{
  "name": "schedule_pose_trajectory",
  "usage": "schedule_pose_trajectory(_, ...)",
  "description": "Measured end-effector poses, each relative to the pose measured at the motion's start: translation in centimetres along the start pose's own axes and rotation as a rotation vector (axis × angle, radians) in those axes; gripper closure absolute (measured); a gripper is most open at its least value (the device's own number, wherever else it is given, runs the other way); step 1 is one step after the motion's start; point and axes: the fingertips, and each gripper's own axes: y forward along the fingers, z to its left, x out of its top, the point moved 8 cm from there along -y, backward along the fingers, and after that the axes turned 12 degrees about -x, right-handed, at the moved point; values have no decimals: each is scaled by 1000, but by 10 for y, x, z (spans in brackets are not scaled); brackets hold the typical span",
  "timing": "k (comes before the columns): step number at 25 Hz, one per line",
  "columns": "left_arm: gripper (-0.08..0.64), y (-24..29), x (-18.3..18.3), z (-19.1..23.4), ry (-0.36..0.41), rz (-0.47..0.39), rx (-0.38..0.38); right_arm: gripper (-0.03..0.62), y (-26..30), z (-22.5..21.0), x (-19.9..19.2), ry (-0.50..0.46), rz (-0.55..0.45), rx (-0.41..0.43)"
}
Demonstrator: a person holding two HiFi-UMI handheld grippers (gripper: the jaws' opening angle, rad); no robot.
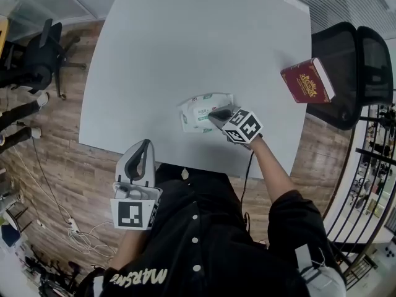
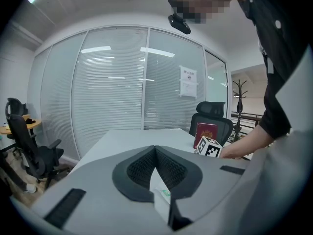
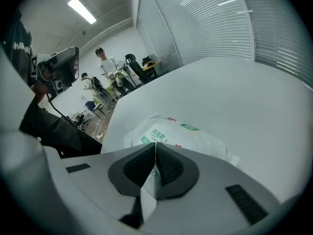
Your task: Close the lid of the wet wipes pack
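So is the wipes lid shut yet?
Looks nearly done: no flap shows standing up on the wet wipes pack. In hand: the right gripper, jaws together, is over its top. To do: maybe a last press down. The left gripper, shut, waits off the table.

Shirt [image 1: 204,228]: black, white buttons [image 1: 195,241], white lettering [image 1: 139,277] at 7 o'clock.
Left gripper [image 1: 145,144]: grey, black-and-white marker cube [image 1: 131,214].
Right gripper [image 1: 215,114]: same, black cable [image 1: 247,172].

Grey table [image 1: 185,42] w/ wipes pack [image 1: 198,111] near front, red book [image 1: 306,81] rt edge.
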Motion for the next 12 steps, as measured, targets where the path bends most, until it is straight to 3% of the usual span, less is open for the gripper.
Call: schedule_pose_trajectory(12,554,-6,-10,-1,-20,34,-3,561,2,12,1,-81,-12,-137)
